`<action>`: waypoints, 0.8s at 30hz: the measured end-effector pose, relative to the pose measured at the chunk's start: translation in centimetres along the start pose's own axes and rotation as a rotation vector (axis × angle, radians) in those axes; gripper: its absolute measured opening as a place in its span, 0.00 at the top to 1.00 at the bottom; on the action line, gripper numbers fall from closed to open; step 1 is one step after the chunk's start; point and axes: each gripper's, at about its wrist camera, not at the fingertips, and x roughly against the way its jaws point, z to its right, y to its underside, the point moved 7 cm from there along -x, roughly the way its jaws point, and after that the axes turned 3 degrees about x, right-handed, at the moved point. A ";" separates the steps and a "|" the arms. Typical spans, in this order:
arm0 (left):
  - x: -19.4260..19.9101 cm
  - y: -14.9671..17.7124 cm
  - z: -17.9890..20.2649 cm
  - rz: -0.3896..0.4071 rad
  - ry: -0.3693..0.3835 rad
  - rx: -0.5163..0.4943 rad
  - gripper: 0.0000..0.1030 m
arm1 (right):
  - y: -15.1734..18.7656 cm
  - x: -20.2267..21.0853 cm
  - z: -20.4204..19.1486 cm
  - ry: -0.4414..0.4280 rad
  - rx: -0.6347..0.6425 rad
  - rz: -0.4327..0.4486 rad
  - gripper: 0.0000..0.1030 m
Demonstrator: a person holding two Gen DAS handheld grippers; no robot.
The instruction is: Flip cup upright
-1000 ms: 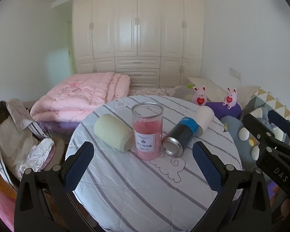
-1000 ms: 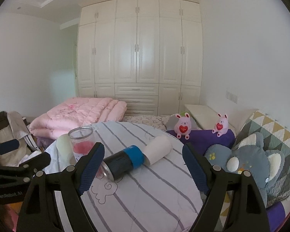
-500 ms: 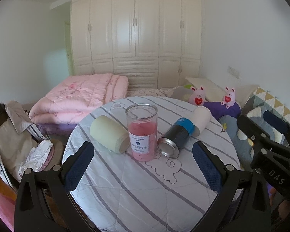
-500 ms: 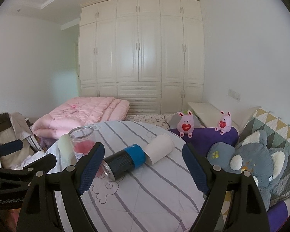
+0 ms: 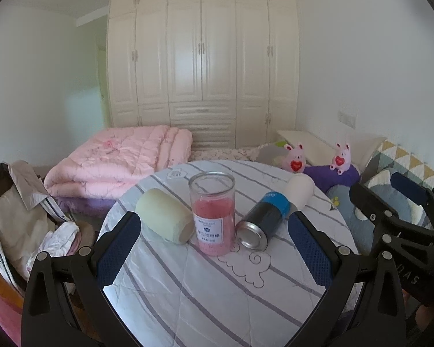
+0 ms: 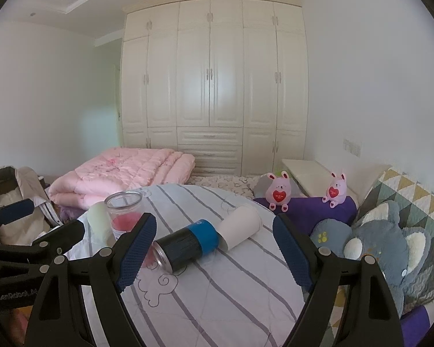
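Both grippers have lifted back a little; left gripper (image 5: 214, 248) and right gripper (image 6: 214, 254) gape wide, empty. The white cup (image 6: 240, 231) lies sideways on the table (image 6: 231, 289), its mouth hidden behind the blue-banded can (image 6: 185, 245).

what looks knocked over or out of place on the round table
Three things lie on their sides: the pale green cup, the dark can with a blue band and the white cup. Only the clear jar of pink powder stands upright. Nothing looks spilled.
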 end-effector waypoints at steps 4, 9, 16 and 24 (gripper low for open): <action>-0.1 -0.1 -0.1 0.006 -0.008 0.000 0.00 | 0.0 -0.1 -0.1 -0.001 0.008 -0.003 0.19; -0.2 -0.3 -0.2 0.016 -0.013 -0.004 0.00 | 0.0 0.0 -0.1 -0.002 0.005 0.001 0.19; -0.4 -0.4 -0.4 0.020 -0.012 -0.005 0.00 | 0.0 0.1 -0.1 -0.003 0.005 -0.001 0.19; -0.4 -0.6 -0.7 0.034 -0.016 -0.005 0.00 | -0.2 -0.1 0.1 -0.007 0.007 -0.012 0.19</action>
